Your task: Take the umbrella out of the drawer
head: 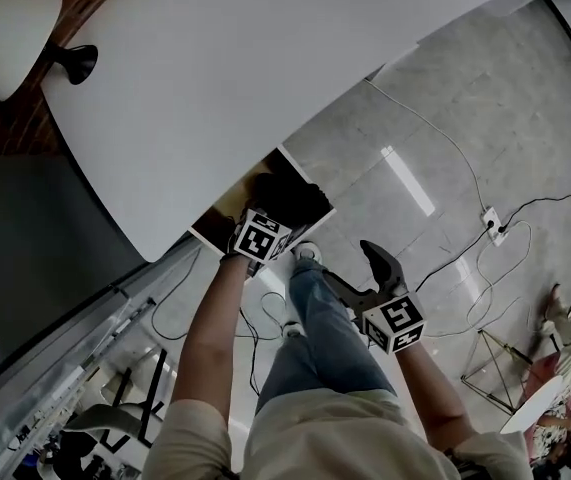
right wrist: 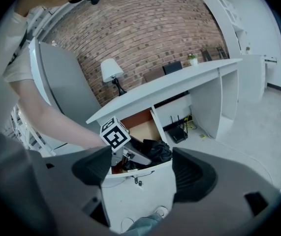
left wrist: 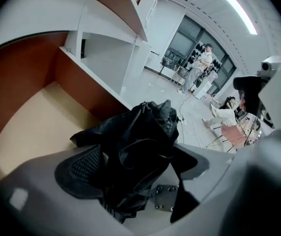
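The drawer (head: 215,230) stands pulled out from under the white desk (head: 225,78). A crumpled black umbrella (left wrist: 140,146) lies in it on the tan bottom (left wrist: 37,127). My left gripper (head: 265,223) reaches down into the drawer; its jaws stand wide on either side of the umbrella (head: 290,200), and no firm pinch shows. In the left gripper view the fabric bulges up between the pads (left wrist: 78,173). My right gripper (head: 377,260) hangs open outside the drawer to the right, over the floor. It looks at the drawer front (right wrist: 138,191), with nothing between its fingers (right wrist: 92,165).
A white-shaded lamp (head: 10,33) stands at the desk's far left corner. Cables (head: 455,163) and a power strip (head: 492,226) lie on the grey floor to the right. My own legs and shoes (head: 305,253) are just below the drawer. A router (right wrist: 179,132) sits under the desk.
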`<action>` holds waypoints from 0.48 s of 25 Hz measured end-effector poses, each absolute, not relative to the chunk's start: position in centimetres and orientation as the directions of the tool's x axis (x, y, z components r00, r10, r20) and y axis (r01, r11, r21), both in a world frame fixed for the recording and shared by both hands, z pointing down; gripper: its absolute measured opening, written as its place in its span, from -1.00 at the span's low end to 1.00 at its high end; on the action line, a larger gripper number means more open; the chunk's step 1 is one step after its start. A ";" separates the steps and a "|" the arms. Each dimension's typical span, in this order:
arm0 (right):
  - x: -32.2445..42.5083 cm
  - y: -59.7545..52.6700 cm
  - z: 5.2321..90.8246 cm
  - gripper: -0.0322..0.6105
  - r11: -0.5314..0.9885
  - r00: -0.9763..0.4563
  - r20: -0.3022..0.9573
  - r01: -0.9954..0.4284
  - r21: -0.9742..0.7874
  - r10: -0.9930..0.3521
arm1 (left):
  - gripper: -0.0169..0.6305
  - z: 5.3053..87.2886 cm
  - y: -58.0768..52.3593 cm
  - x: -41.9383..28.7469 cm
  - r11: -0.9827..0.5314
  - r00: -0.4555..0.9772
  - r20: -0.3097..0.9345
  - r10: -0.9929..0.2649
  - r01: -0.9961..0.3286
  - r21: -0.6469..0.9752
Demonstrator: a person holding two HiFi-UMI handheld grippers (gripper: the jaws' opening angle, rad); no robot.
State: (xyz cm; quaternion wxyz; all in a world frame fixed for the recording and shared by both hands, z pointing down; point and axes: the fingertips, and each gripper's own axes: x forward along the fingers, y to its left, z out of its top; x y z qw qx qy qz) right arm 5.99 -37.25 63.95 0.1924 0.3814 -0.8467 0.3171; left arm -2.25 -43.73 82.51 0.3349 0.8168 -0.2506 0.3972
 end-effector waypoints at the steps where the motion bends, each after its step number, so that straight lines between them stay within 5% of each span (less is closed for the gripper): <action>1: 5.9 -37.3 64.3 0.25 0.501 -0.637 0.575 -0.767 -0.402 -0.514 | 0.38 82.9 -43.7 -2.0 -0.661 0.566 0.816 -0.119 -0.658 0.361; 12: 5.5 -39.1 67.0 0.25 0.482 -0.638 0.580 -0.767 -0.423 -0.507 | 0.39 85.2 -44.3 -0.4 -0.733 0.635 0.771 0.048 -0.502 0.459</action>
